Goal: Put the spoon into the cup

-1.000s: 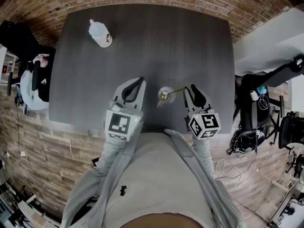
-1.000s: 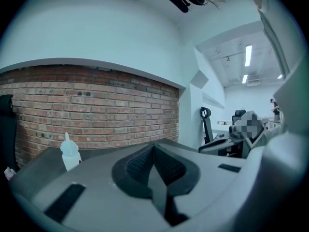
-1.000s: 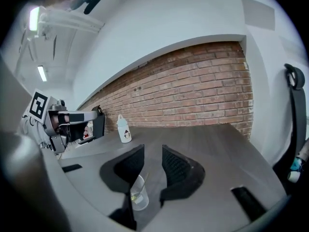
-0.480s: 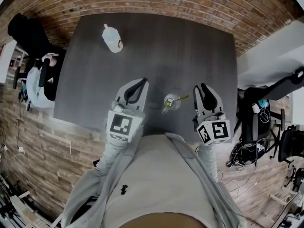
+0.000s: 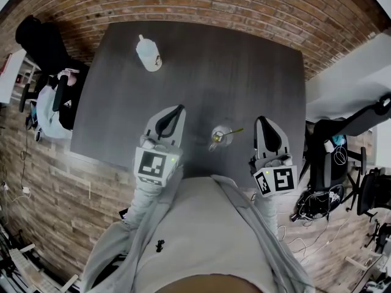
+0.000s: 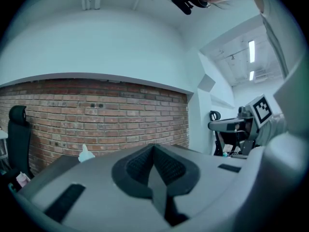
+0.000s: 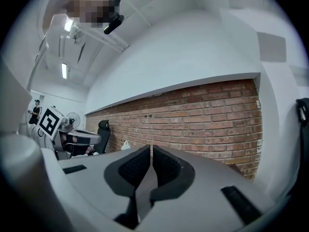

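In the head view a clear glass cup stands near the front edge of the dark table. The spoon rests inside it, its yellow-green handle leaning out to the right. My left gripper hovers left of the cup, shut and holding nothing. My right gripper is right of the cup, apart from the spoon handle, also shut and holding nothing. Both gripper views look up and across at the brick wall: the left gripper and the right gripper show their pads together. Neither shows the cup.
A white squeeze bottle stands at the table's far left; the bottle also shows in the left gripper view. Office chairs sit left of the table, and another chair with cables on the right. A brick wall backs the table.
My right gripper has drawn back to the right, away from the spoon handle. The spoon stays in the cup. The left gripper has barely moved.
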Tool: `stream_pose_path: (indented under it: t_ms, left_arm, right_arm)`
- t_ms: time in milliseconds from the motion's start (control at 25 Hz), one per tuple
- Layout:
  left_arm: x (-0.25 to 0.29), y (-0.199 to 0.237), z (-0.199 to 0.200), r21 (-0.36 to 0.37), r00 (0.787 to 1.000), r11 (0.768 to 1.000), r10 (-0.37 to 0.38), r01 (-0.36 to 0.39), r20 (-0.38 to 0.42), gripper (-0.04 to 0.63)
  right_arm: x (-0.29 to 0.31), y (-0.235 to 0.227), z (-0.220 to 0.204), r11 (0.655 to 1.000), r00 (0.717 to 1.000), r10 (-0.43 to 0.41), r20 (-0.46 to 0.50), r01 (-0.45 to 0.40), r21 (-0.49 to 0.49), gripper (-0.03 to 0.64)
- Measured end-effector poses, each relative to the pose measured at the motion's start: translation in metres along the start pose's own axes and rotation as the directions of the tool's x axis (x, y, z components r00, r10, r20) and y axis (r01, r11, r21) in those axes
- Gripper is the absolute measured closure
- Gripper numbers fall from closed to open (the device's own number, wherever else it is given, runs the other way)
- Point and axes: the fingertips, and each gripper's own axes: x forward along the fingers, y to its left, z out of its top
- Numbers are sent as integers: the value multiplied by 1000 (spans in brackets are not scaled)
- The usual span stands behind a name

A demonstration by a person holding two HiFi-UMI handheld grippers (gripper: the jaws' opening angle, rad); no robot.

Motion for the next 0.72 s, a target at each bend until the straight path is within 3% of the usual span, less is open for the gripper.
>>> stream_pose_path:
  t_ms: [200, 720]
  left_arm:
    - [2, -2, -3, -7, 1000, 1000, -6, 6, -8, 575]
    - [7, -13, -13, -16, 999, 1000, -22, 21, -41, 575]
  right_arm:
    - [-6, -4, -4, 1000, 1000, -26, -2, 26, 10, 600]
    - [-9, -5, -17, 1000, 999, 13, -29, -12, 29, 600]
